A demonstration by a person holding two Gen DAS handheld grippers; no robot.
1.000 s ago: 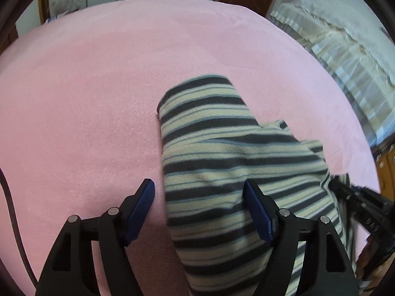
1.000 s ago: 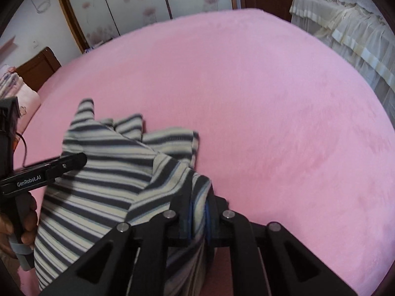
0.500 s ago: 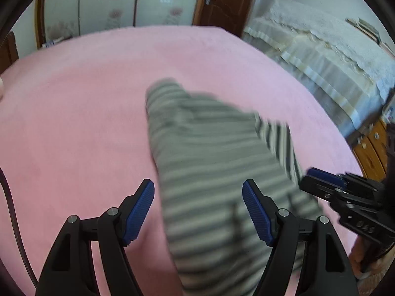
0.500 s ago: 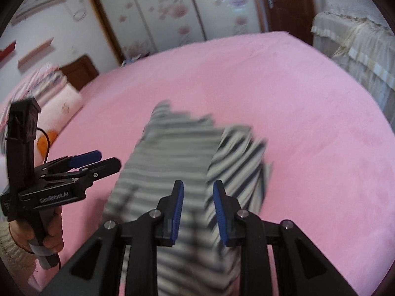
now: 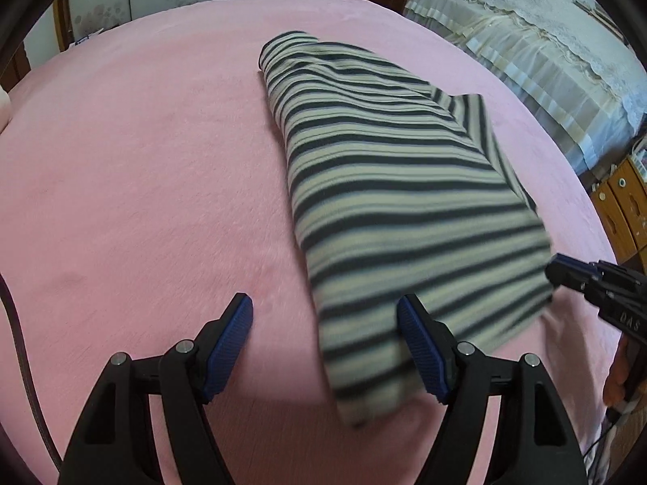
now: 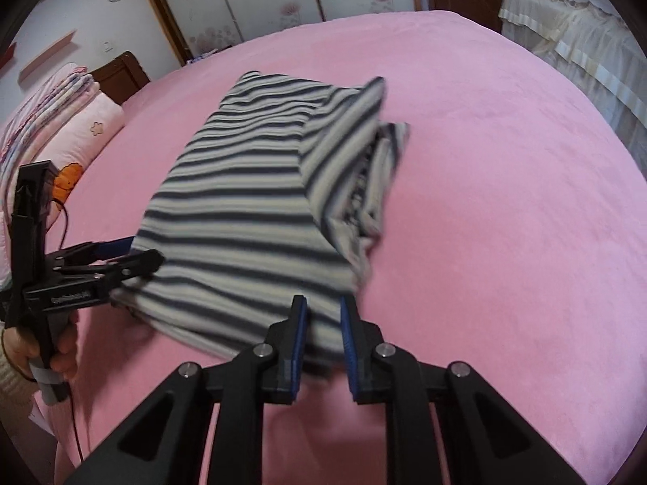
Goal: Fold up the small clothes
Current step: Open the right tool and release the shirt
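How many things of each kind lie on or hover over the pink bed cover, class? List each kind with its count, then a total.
Striped garment: 1
Grippers: 2 (left gripper, right gripper)
Pink pillow: 1
Total: 4

The left gripper [image 5: 325, 331] pointed steeply down with its jaws spread wide and nothing pressed between its blue pads [image 5: 228, 347], while the right gripper [image 6: 323, 323], jaws narrow and closing, also angled downward.
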